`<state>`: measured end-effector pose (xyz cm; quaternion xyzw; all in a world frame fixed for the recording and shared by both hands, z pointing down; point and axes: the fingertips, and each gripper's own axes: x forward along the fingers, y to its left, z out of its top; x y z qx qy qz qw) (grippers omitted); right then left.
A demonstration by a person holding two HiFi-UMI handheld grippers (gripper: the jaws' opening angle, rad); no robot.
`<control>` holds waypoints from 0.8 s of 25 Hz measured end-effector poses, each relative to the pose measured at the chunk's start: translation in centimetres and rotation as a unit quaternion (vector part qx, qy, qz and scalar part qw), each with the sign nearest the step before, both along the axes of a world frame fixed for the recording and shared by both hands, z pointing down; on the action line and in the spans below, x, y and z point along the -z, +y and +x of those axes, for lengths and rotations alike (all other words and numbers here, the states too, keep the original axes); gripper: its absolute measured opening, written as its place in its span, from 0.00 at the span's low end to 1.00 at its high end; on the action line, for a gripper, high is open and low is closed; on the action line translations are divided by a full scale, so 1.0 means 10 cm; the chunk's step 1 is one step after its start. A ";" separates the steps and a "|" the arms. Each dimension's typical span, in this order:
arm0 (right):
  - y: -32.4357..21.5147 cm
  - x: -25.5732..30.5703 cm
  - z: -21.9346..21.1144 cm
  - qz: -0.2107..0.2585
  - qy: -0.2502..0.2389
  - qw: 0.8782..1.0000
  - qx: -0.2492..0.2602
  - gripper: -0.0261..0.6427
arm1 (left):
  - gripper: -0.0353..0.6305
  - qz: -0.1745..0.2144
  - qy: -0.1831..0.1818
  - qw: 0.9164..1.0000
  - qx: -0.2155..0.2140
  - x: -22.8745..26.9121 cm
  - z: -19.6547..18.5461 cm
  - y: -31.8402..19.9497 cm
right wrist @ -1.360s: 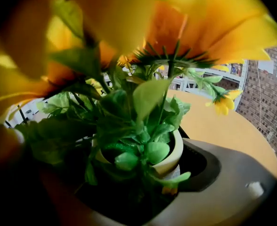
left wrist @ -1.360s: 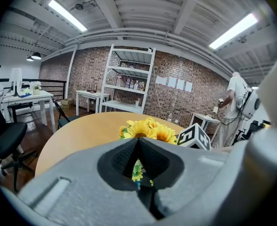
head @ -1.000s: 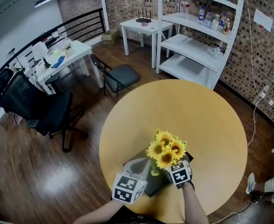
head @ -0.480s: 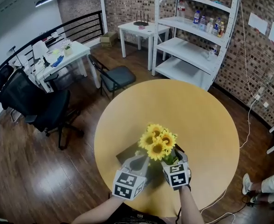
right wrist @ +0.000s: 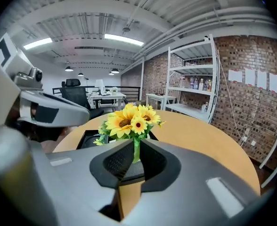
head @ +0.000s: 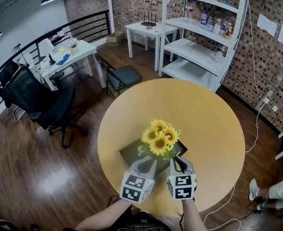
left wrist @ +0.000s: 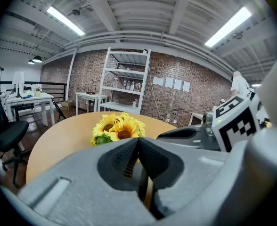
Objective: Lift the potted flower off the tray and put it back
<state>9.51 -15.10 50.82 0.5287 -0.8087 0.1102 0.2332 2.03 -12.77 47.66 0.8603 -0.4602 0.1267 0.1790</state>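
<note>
Starting left: my left tongs [left wrist: 137, 141] are shut tight w/ nothing in them, hovering short of the tray [head: 130, 154]. Potted flower [head: 158, 137] sits upright in the tray on the round worktop [head: 213, 129]. Long axis vertical, blooms up, pot itself hidden under the blooms. Right tongs [right wrist: 134, 147] closing, only a narrow slit left. Stem seen thru the gap looks beyond the pads, so nothing gripped. Progress: flower on tray, neither tongs on it. Lift either not begun or whole cycle done, can't tell which.
</note>
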 end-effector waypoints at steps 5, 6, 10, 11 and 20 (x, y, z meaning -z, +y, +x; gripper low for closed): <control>0.15 0.14 -0.11 0.007 -0.022 1.000 -0.002 0.04 | 0.06 -0.005 -0.005 1.000 -0.005 0.00 0.00 0.08; 0.18 0.16 -0.13 0.008 -0.027 1.000 -0.004 0.04 | 0.06 -0.006 -0.005 1.000 -0.006 0.00 -0.01 0.09; 0.28 0.18 -0.26 0.007 -0.038 0.999 -0.006 0.04 | 0.06 -0.009 -0.006 1.000 -0.012 -0.02 -0.06 0.15; 0.30 0.18 -0.31 0.005 -0.041 0.999 -0.007 0.04 | 0.06 -0.010 -0.006 1.000 -0.015 -0.03 -0.09 0.16; 0.56 0.25 -0.53 -0.001 -0.054 0.998 -0.022 0.04 | 0.06 -0.015 -0.004 0.999 -0.041 -0.01 -0.20 0.36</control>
